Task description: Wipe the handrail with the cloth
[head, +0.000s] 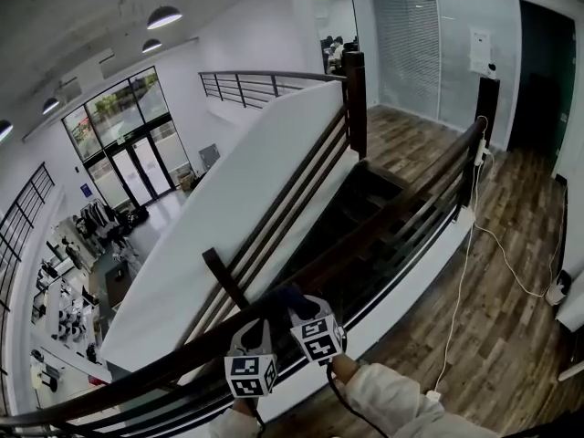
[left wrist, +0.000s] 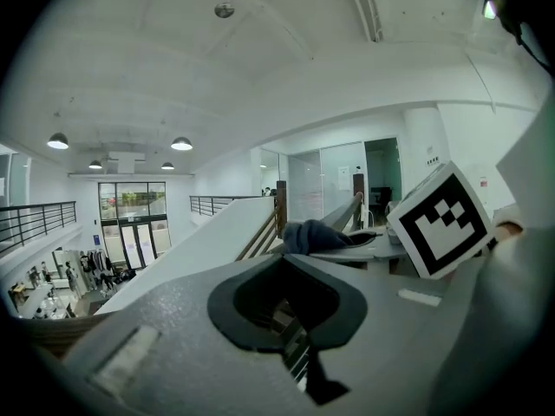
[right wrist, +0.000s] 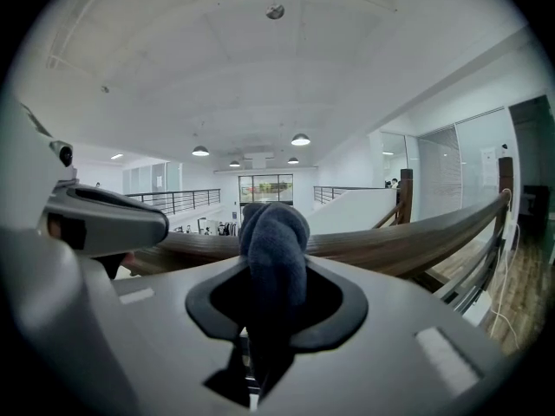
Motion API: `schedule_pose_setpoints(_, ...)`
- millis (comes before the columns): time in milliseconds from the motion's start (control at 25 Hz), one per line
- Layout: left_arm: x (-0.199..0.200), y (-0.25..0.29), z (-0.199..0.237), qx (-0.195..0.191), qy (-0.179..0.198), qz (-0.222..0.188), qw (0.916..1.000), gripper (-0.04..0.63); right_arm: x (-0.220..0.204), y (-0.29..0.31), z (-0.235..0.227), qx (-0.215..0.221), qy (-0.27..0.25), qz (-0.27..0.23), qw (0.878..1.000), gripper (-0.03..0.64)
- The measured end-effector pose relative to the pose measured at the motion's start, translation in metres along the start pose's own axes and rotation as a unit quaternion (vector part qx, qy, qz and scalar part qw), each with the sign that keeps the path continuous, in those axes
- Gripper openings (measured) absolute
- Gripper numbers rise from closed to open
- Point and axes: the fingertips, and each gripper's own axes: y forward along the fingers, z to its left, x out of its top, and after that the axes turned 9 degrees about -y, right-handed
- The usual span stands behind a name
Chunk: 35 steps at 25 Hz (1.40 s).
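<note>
Right gripper [right wrist: 273, 319]: dark blue cloth [right wrist: 274, 232] is clamped between its jaws, at the wooden handrail [right wrist: 408, 241] | Left gripper [left wrist: 284, 267]: jaws are closed on nothing, just beside.

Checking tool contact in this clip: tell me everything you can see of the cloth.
The cloth is dark blue-grey, soft and fleecy-looking, bunched into a thick rounded wad. The right gripper is shut on it: its lower part is pinched between the jaws and its top bulges out past them. In the head view it shows as a dark lump at the top of the dark wooden handrail, seemingly resting on it. Nothing else appears to touch it.
</note>
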Motion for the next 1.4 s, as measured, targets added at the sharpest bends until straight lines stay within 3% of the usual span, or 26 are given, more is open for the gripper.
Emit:
schedule_pose_setpoints(400, 0.0, 0.025, -0.028, -0.03, 0.009, 0.012, 0.9994, 0.002, -0.011, -0.002, -0.096, -0.072, 0.006, 0.017, 0.997, 0.097)
schedule_pose_setpoints(680, -0.004, 0.025, -0.042, -0.041, 0.009, 0.018, 0.9989, 0.003, -0.014, -0.004, -0.117, -0.09, 0.012, 0.028, 0.996, 0.097)
schedule_pose_setpoints(1040, -0.011, -0.017, -0.011, -0.02, 0.022, 0.034, 0.999, 0.003, -0.006, -0.026, -0.11, -0.113, 0.052, -0.005, 0.992, 0.097)
schedule_pose_setpoints(1400, -0.038, -0.083, 0.034, 0.013, 0.013, 0.047, 0.9987, 0.003, 0.011, -0.048, -0.01, -0.048, 0.046, -0.042, 0.997, 0.097)
